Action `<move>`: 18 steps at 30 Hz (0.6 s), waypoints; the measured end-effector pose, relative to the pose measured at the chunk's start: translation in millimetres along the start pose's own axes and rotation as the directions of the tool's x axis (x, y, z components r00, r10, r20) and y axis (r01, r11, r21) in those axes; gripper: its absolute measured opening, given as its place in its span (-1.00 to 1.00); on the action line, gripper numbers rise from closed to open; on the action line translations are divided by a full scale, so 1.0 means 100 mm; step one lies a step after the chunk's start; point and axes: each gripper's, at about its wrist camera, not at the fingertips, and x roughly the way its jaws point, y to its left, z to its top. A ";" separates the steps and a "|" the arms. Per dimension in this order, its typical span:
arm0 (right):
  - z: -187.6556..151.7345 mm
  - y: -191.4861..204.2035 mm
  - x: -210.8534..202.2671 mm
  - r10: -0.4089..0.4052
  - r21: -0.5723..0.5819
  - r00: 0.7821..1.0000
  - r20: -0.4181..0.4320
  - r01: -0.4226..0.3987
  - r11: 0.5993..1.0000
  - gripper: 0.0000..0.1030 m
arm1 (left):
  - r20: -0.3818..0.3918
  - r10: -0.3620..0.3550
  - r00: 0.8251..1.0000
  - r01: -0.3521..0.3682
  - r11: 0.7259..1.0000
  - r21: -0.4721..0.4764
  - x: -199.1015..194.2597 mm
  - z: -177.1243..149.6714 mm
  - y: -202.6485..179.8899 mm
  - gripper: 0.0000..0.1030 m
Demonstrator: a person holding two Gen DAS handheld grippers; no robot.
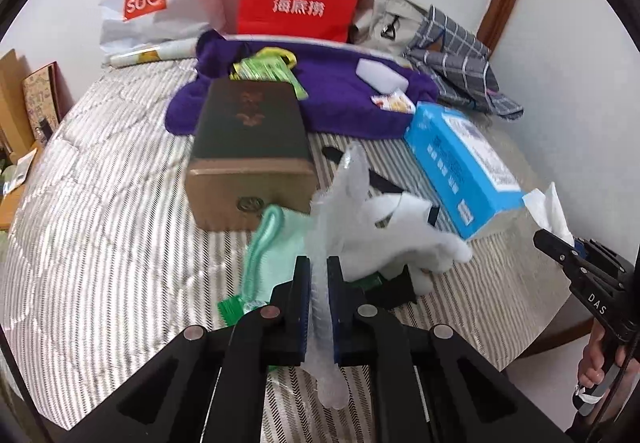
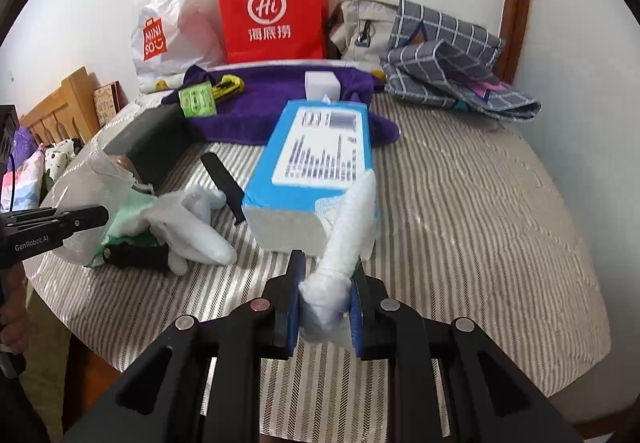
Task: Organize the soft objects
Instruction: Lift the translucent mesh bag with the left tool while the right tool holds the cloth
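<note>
- clutter covers the striped bedspread (image 2: pixel 460 203): a red paper bag (image 2: pixel 274 9) and a white plastic bag (image 2: pixel 172 19) stand against the wall at the back, with a beige bag (image 2: pixel 360 27) and a checked grey cloth (image 2: pixel 452 71) to their right.
- purple towel (image 1: pixel 340 99) lies in front of the bags, carrying green packets (image 1: pixel 268 69) and a white foam block (image 1: pixel 382 73).
- dark box (image 1: pixel 250 139) with a tan front sits in the middle of the bed, its back end on the towel; a blue tissue pack (image 2: pixel 316 159) lies to its right.
- between the box and the tissue pack is a heap of soft things: a mint green cloth (image 1: pixel 266 255), a white plastic glove (image 2: pixel 192 223) and black pieces beside them.
- left gripper (image 1: pixel 318 267) is closed tight on a strip of clear bubble wrap (image 1: pixel 344 199), which stands up from the jaws over the heap, in front of the box.
- right gripper (image 2: pixel 326 275) clamps a rolled white tissue (image 2: pixel 352 215); the roll points away toward the tissue pack's near end.
- both grippers tilt downward toward the bed; a hand (image 1: pixel 600 359) holds the right one's handle at the bed's edge.
</note>
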 end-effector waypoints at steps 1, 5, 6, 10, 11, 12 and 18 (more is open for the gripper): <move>0.02 0.01 -0.02 -0.001 -0.003 1.000 0.005 0.001 1.000 -0.61 | 0.012 -0.002 1.000 0.002 1.000 -0.006 -0.05 0.03 0.01 -0.83; 0.16 0.03 -0.11 0.000 -0.017 1.000 0.031 0.000 1.000 -0.61 | 0.044 -0.005 0.999 0.006 1.000 -0.017 -0.18 0.11 0.02 -0.84; 0.19 0.04 -0.12 0.002 -0.019 0.999 0.036 -0.001 1.000 -0.61 | 0.050 -0.004 0.999 0.005 1.000 -0.018 -0.20 0.13 0.01 -0.84; 0.32 0.07 -0.17 0.009 -0.031 0.999 0.053 -0.007 0.999 -0.61 | 0.070 -0.002 0.998 0.004 1.000 -0.023 -0.30 0.23 0.02 -0.84; 0.36 0.08 -0.18 0.011 -0.033 0.998 0.058 -0.009 0.999 -0.61 | 0.076 -0.002 0.997 0.004 1.000 -0.025 -0.32 0.25 0.02 -0.84; 0.39 0.08 -0.20 0.013 -0.034 0.998 0.063 -0.011 0.999 -0.61 | 0.082 -0.003 0.997 0.005 1.000 -0.025 -0.35 0.28 0.03 -0.84; 0.59 0.11 -0.25 0.040 -0.037 0.995 0.086 -0.037 0.999 -0.61 | 0.111 0.004 0.994 0.001 0.999 -0.046 -0.46 0.45 0.08 -0.84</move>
